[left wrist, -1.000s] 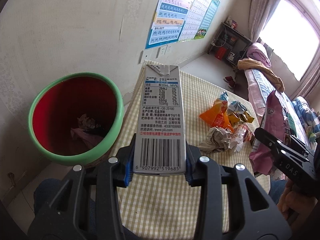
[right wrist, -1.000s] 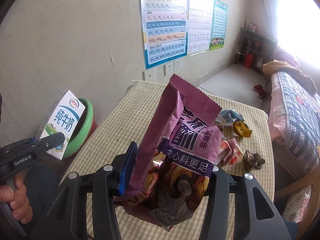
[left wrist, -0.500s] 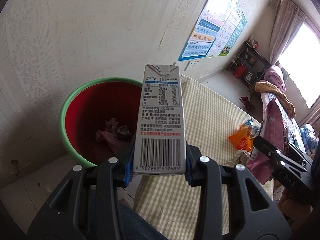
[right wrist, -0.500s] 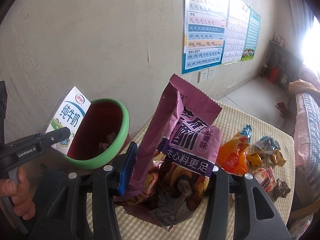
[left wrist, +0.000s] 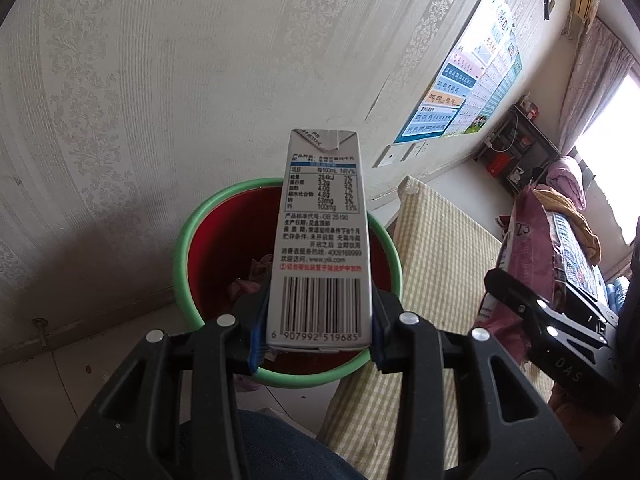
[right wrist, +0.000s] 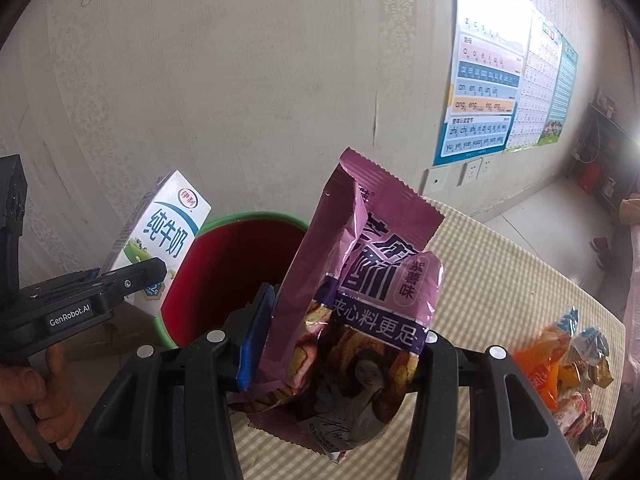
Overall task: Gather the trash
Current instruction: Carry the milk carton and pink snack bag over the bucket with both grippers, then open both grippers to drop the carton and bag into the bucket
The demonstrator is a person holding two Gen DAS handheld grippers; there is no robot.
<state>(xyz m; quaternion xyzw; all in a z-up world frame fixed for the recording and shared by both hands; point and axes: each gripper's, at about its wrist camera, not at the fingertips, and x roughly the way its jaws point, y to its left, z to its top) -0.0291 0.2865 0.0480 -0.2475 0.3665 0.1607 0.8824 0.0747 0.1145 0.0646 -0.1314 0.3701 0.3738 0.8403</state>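
My left gripper (left wrist: pixel 318 334) is shut on a white milk carton (left wrist: pixel 320 240), held upright directly above the red bin with a green rim (left wrist: pixel 208 264). The bin holds some crumpled trash. In the right wrist view the carton (right wrist: pixel 160 240) shows at the left over the bin (right wrist: pixel 236 264). My right gripper (right wrist: pixel 336 344) is shut on a purple snack bag (right wrist: pixel 360 280), held just right of the bin above the table edge. The bag also shows in the left wrist view (left wrist: pixel 536 248).
A table with a yellow checked cloth (right wrist: pixel 500 280) stands right of the bin. Several crumpled wrappers (right wrist: pixel 568 360) lie at its far right. A patterned wall with posters (right wrist: pixel 488 92) stands close behind the bin. A bed (left wrist: pixel 576 184) is far right.
Both grippers have swung left from over the table toward the bin. The milk carton now hangs over the bin's opening, and the snack bag is beside it.
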